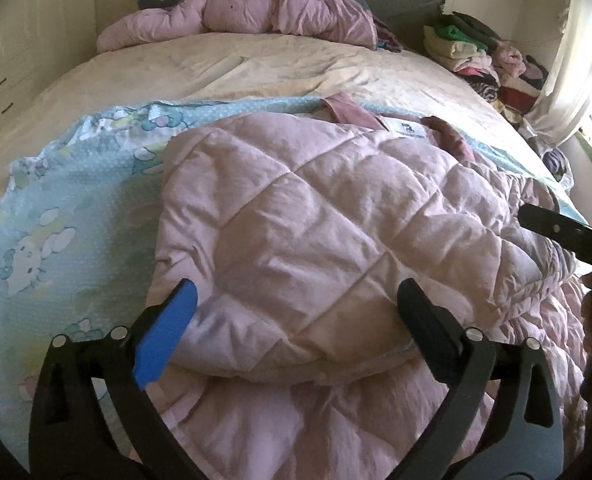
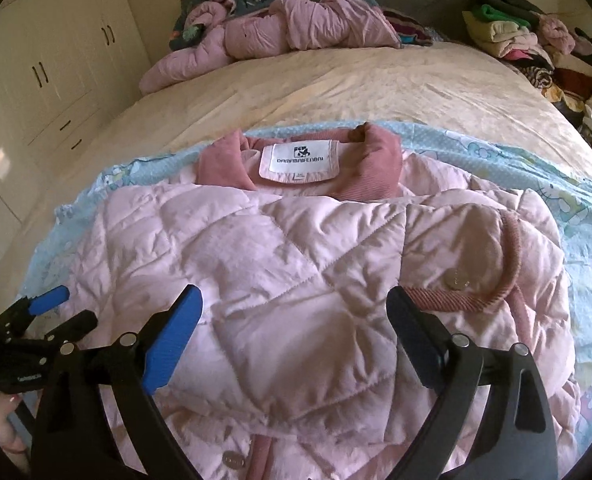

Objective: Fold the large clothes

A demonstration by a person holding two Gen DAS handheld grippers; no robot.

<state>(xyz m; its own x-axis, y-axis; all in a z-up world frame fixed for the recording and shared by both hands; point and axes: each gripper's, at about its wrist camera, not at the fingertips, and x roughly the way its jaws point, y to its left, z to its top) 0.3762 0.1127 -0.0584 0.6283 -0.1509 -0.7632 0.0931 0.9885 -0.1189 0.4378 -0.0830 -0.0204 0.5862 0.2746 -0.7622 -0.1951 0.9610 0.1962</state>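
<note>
A pink quilted jacket point(image 1: 316, 200) lies on a pale blue cartoon-print sheet point(image 1: 76, 200) spread over the bed. In the right wrist view the jacket point(image 2: 296, 232) shows its darker pink collar and white label point(image 2: 300, 158) at the far end, with a sleeve folded across the body. My left gripper point(image 1: 298, 288) is open, its fingers either side of the folded near edge of the jacket. My right gripper point(image 2: 295, 294) is open just above the jacket's middle. The left gripper point(image 2: 56, 308) also shows at the left of the right wrist view, held by a hand point(image 2: 4, 428).
A cream bedspread point(image 1: 236, 68) stretches beyond the sheet. At the headboard lies a crumpled pink garment point(image 1: 256, 8). A pile of clothes point(image 1: 468, 44) sits at the far right corner by a curtain point(image 1: 568, 60). Wardrobe doors point(image 1: 24, 32) stand on the left.
</note>
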